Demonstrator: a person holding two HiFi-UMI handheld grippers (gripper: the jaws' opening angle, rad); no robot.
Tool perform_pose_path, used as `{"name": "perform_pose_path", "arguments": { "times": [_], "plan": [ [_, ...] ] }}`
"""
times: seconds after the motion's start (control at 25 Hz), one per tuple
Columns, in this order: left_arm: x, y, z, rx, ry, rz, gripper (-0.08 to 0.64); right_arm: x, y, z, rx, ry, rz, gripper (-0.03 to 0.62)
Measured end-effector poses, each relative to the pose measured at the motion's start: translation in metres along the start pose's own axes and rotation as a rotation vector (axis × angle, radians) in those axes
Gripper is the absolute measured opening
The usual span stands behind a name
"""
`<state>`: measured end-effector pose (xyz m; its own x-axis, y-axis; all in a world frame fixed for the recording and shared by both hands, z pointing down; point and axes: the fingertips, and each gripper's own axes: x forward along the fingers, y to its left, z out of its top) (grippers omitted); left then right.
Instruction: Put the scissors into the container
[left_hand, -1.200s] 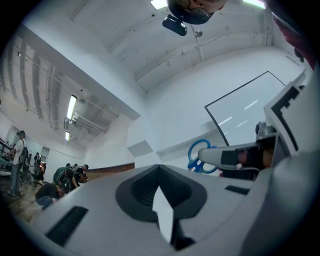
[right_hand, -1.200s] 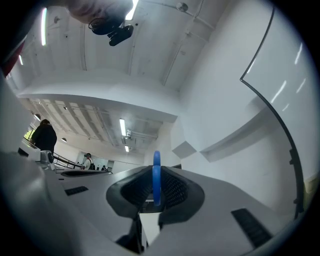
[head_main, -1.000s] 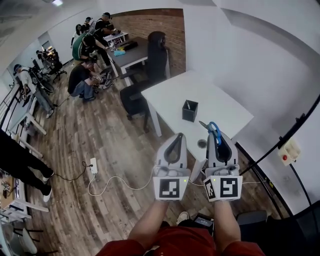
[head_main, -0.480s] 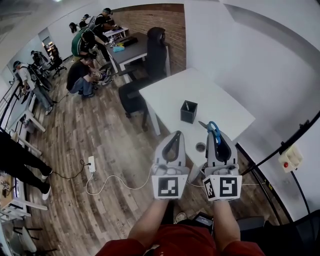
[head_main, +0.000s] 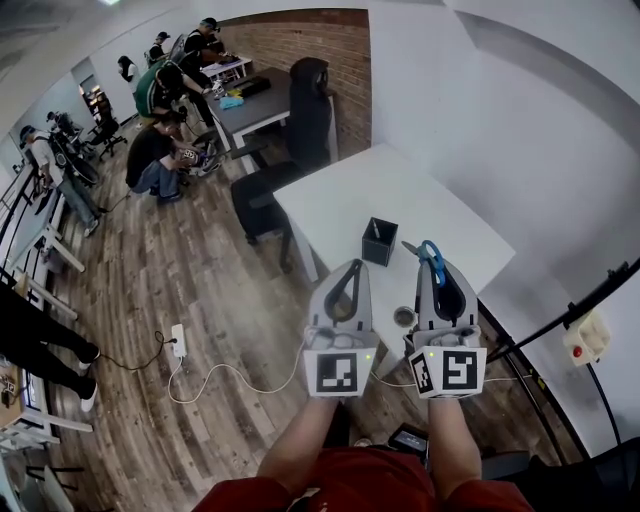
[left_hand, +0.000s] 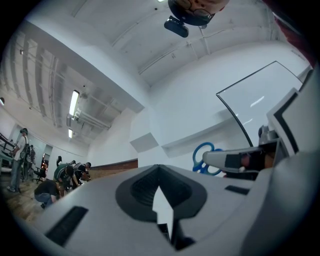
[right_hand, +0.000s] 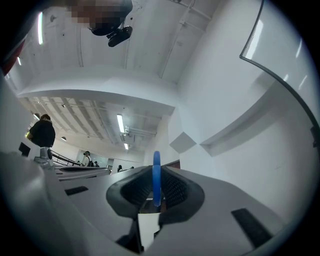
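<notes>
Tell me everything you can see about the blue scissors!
The blue-handled scissors have thin, plastic-looking loop handles and a short grey metal blade tip. The right tool is shut on one blue loop, which stands edge-on between its jaws. The scissors are held up in the air, seen against the white table, with the tip pointing left towards the black square container, not yet in it. Nothing else touches them.

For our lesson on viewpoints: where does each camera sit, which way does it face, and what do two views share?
Head view: on the person's head, looking down at table, container, left tool, right tool, forearms.
Left gripper view: on the left tool, looking along its shut jaws up at wall and ceiling.
Right gripper view: on the right tool, looking along jaws shut on the scissors.
Shared: the scissors' blue handle shows in all three.
</notes>
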<state>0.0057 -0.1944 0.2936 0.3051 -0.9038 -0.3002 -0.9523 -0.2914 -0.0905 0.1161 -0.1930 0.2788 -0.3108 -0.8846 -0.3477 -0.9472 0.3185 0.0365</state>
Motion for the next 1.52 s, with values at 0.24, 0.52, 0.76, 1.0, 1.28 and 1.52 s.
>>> {"name": "perform_pose_path", "arguments": {
  "times": [0.24, 0.52, 0.76, 1.0, 1.28, 1.52],
  "plan": [
    [0.042, 0.027, -0.016, 0.006, -0.002, -0.015, 0.011, 0.05, 0.002, -0.02, 0.002, 0.009, -0.002, 0.055],
    [0.089, 0.065, -0.039, -0.011, 0.011, -0.033, 0.011, 0.108, 0.005, -0.047, -0.005, 0.031, -0.013, 0.054],
    [0.122, 0.104, -0.051, -0.046, 0.01, -0.033, 0.011, 0.157, 0.016, -0.061, -0.025, 0.043, -0.02, 0.055],
    [0.153, 0.13, -0.06, -0.035, 0.003, -0.055, 0.011, 0.195, 0.02, -0.069, -0.035, 0.033, -0.036, 0.055],
    [0.174, 0.142, -0.063, -0.056, -0.011, -0.084, 0.011, 0.215, 0.021, -0.072, -0.053, 0.026, -0.063, 0.055],
    [0.192, 0.137, -0.065, -0.054, -0.02, -0.099, 0.011, 0.224, 0.005, -0.073, -0.059, 0.023, -0.085, 0.055]
  ]
}}
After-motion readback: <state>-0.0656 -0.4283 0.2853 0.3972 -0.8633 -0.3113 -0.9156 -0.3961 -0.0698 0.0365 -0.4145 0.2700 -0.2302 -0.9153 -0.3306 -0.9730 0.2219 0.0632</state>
